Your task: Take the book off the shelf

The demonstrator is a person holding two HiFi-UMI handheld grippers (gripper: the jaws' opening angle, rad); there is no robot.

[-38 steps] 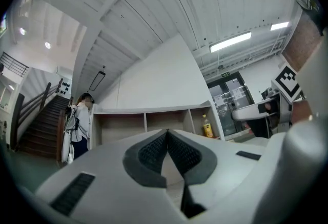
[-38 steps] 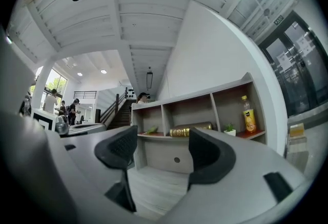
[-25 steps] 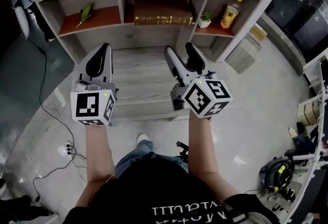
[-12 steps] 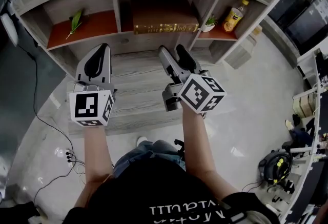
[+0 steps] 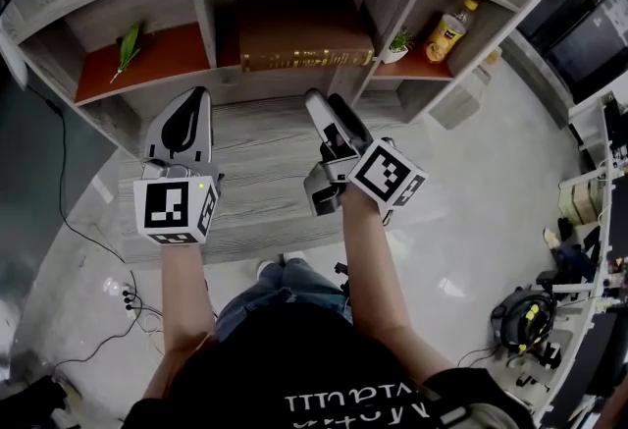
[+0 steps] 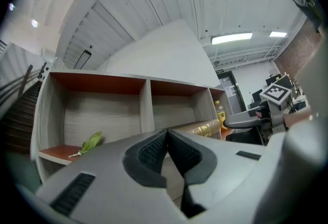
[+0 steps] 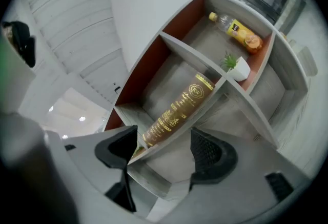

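Note:
A thick brown book (image 5: pixel 294 25) with a gold-lettered spine lies flat in the middle upper compartment of the grey wooden shelf (image 5: pixel 211 10). My right gripper (image 5: pixel 327 109) is open, rolled onto its side, just below and in front of the book and apart from it. In the right gripper view the book's spine (image 7: pixel 177 107) runs across the gap of the open right gripper (image 7: pixel 164 138). My left gripper (image 5: pixel 191 101) is shut and empty, to the left over the lower shelf board. The left gripper (image 6: pixel 166 136) has its pads pressed together, with the book (image 6: pixel 205 128) beyond.
A green leafy sprig (image 5: pixel 128 39) lies in the left compartment. A small potted plant (image 5: pixel 397 42) and a yellow drink bottle (image 5: pixel 446 25) stand in the right one. Cables (image 5: pixel 98 250) trail on the floor at left; gear (image 5: pixel 530 329) lies at right.
The shelf has come closer in the head view. My right gripper has rolled onto its side and shifted a little left toward the book. The left gripper has hardly moved.

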